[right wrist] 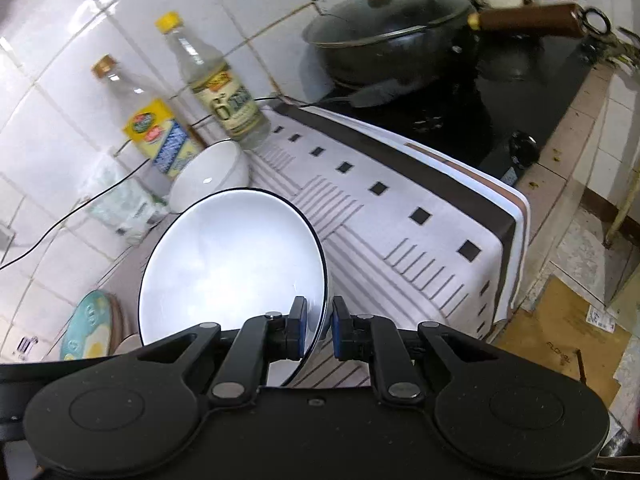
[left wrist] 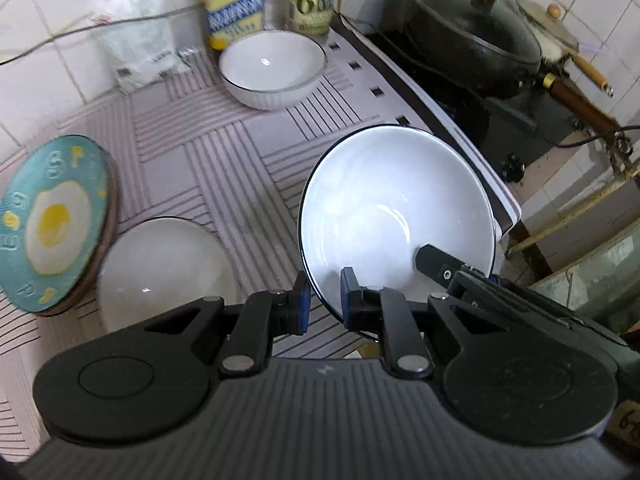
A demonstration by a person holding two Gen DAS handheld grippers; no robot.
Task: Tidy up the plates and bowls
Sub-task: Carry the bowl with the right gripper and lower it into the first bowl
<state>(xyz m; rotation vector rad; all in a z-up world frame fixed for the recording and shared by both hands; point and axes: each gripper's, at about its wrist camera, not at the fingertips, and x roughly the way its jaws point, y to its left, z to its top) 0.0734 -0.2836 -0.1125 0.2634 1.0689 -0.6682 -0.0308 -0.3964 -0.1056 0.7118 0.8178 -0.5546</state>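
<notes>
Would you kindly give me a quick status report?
Left gripper and right gripper shut on dark-rimmed bowl rim. Bowl lifted, tilted. Ribbed bowl beyond; nothing blocking.

L tongs [left wrist: 324,300] clamped on tilted white bowl [left wrist: 396,216] rim, R tongs [left wrist: 434,262] inside bowl

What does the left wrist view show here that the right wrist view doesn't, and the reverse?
Only the left wrist view shows the white plate lying flat beside the egg-print board, and the right gripper reaching into the held bowl. Only the right wrist view shows both bottles' caps and the cardboard on the floor. Both show the dark-rimmed bowl pinched at its rim and tilted, the ribbed white bowl by the bottles, and the lidded black wok.
</notes>
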